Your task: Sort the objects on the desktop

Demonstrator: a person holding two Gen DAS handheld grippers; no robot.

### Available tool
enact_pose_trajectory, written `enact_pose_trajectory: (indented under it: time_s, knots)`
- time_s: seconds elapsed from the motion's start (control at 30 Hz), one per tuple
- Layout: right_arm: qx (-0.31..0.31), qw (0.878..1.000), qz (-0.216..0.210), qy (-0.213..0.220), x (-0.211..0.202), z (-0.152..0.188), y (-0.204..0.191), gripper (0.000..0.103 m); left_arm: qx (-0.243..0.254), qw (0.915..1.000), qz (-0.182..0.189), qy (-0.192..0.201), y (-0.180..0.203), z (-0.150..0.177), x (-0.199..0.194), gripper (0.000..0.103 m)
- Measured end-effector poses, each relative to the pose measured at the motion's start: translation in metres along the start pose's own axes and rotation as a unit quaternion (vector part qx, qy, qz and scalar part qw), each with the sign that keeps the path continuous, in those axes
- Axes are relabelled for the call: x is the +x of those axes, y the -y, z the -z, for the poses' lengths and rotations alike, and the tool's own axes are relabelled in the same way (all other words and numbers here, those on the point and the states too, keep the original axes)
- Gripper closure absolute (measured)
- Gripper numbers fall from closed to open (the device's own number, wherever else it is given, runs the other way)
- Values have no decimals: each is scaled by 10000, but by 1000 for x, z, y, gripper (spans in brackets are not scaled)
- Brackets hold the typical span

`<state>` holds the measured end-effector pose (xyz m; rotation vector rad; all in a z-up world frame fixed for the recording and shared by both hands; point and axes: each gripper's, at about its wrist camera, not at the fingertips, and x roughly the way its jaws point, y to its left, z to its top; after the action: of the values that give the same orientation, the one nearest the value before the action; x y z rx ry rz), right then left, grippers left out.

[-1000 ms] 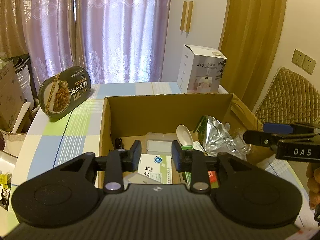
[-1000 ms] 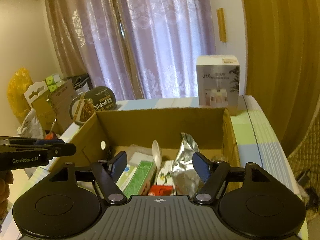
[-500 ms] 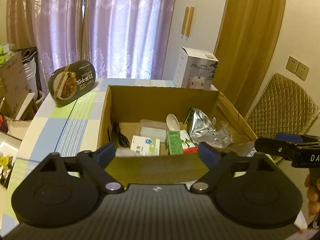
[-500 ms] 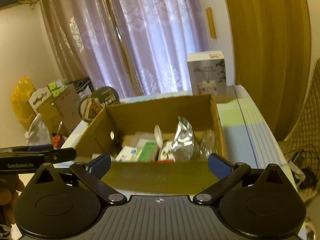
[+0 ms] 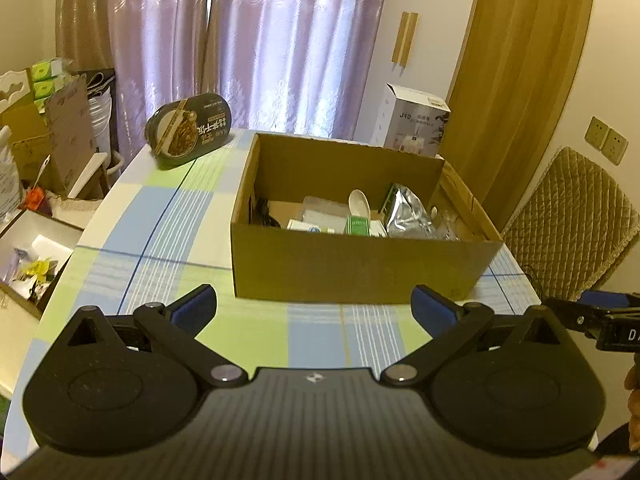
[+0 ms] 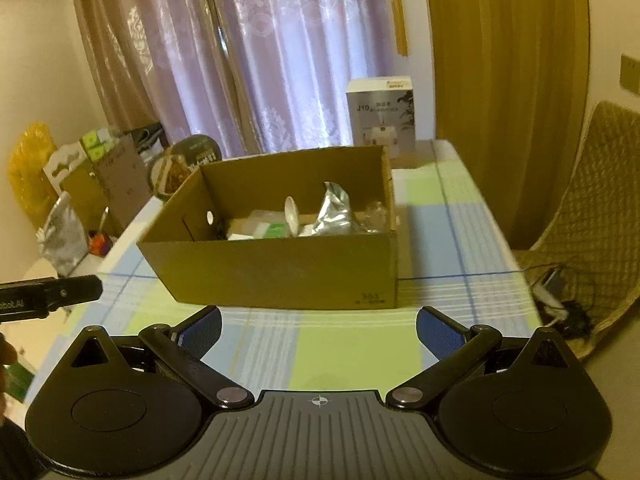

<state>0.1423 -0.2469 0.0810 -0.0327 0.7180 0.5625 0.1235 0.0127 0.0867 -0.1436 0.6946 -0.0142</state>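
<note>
Left wrist view: both tools, left tool (image 5: 313,311) and right tool (image 6: 319,325), spread empty before the cardboard box (image 5: 352,268).

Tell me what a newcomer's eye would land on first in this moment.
The open cardboard box mid-table, holding a crumpled silver foil bag, a white spoon and small packets. In front of it, the left hand-held gripper and right hand-held gripper gape wide open, empty. Behind stand a dark noodle tray and a white product box.

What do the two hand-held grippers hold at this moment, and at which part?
Nothing. The left hand-held gripper and the right hand-held gripper are both wide open over the table, in front of the cardboard box.
</note>
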Motion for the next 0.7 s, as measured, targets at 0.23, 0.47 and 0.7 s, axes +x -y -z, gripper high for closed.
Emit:
enact_pose_trajectory:
  time_s: [0.23,0.47,0.7]
  knots:
    - [-64,9999,60,-126,-27,9,-11,2,90,9996,-122,-235,8,22,-23,1]
    - [-167,9996,-75,-200,-43,18,-23,2,-46,9995,-208,-223,7,30,-49,1]
    - [-363,9990,-11,-241,-57,26,-36,2,-27,9993,-289,-222,5,36,-68,1]
